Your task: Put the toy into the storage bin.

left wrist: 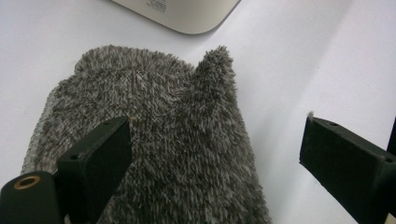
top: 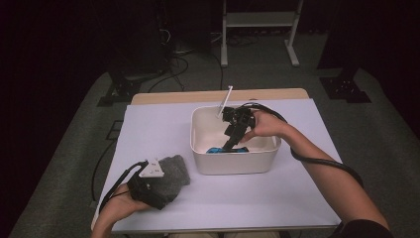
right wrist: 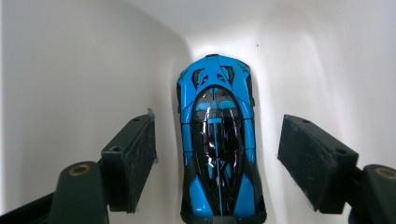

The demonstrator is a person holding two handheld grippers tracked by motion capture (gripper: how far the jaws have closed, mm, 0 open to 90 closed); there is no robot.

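Lying on the floor of the white tub (top: 203, 163), one blue toy car (right wrist: 217, 140) is straddled, untouched, by the open right gripper (right wrist: 217, 161). Judged light, rigid and glossy; its flanks should be gripped. Left of the tub, one grey fluffy mitt (left wrist: 154, 140) is overhung by the open left gripper (left wrist: 212, 163).

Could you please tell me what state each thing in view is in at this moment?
Blue toy car: upright on the tub floor, between open jaws, not gripped.
White tub: upright on the table, open-topped, the car inside.
Grey fuzzy mitten: lying flat on the table, beside the tub.
Right gripper: open, pointing down into the tub.
Left gripper: open, over the mitten.
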